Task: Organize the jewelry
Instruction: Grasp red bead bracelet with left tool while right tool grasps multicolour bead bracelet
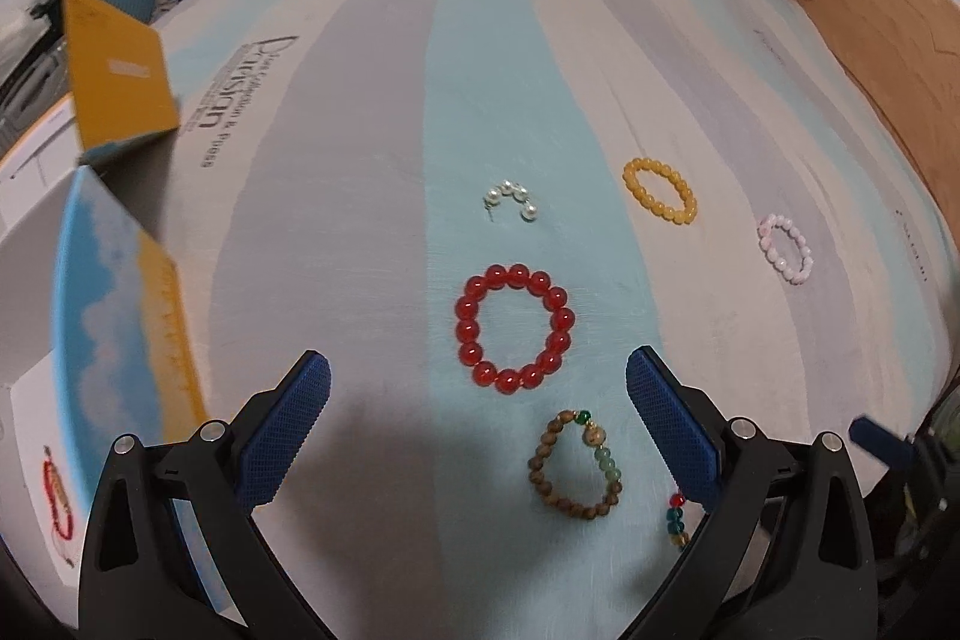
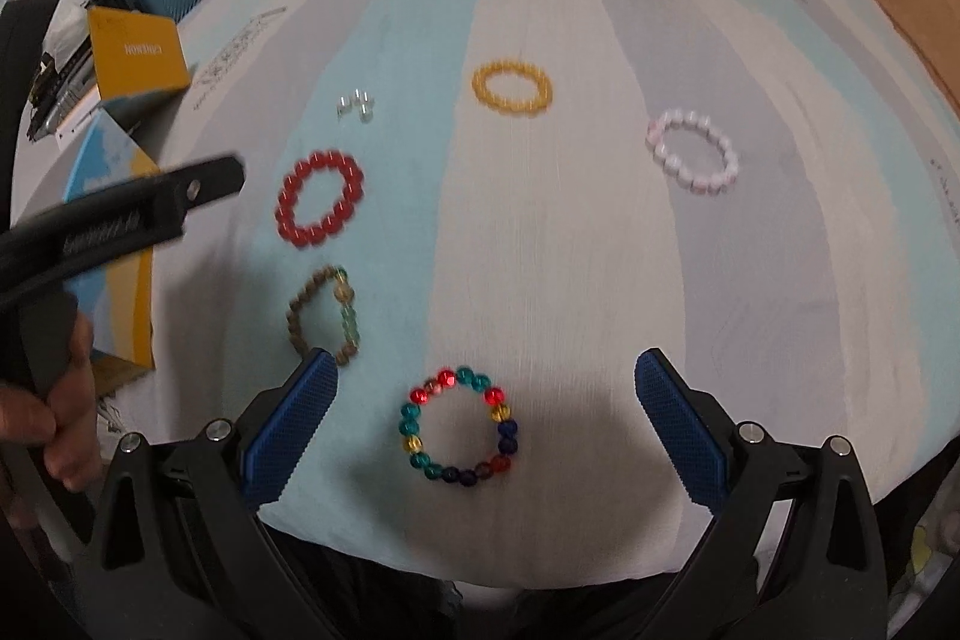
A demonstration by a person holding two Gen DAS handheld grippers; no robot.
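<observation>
- Round red glass-bead bracelet [image 1: 515, 329] flat on striped bedsheet [image 1: 372, 220], just ahead of left gripper [image 1: 478, 388]; jaws spread, empty
- Multicoloured bead bracelet [image 2: 459, 427] between right gripper [image 2: 485, 387] fingers; likewise gaping, nothing held
- Probably pre-pick; next: lower, pinch beads

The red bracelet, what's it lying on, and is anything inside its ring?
The red bracelet lies flat on the striped cloth, on the light blue stripe. Only bare cloth shows inside its ring. Whatever is beneath the cloth is covered.

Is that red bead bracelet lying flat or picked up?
Lying flat. The red bead bracelet rests as an open ring on the striped cloth, ahead of the open left gripper, untouched.
</observation>
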